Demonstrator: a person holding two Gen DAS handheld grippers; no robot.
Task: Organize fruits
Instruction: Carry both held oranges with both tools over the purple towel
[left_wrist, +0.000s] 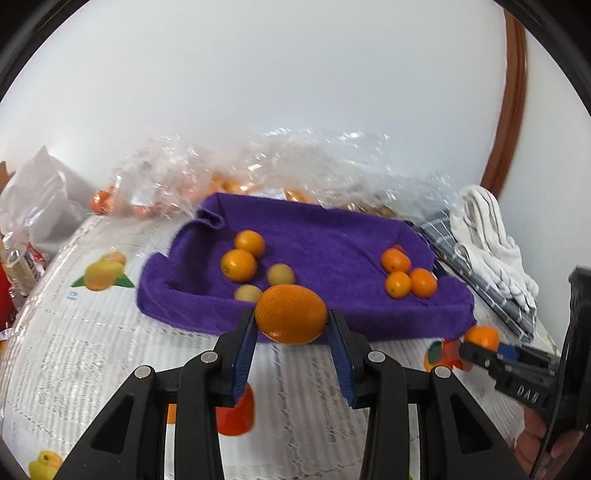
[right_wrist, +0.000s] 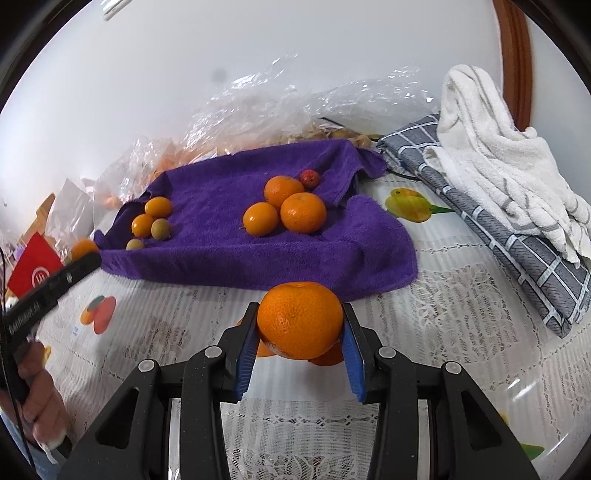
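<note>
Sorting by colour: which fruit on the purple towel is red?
The small red fruit at the towel's far edge, behind the three-orange cluster; every other fruit is orange or yellowish.

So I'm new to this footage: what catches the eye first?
An orange clamped in the left gripper and a tangerine in the right gripper, both held just short of the purple towel. On the towel, fruit lies in two separate clusters.
</note>
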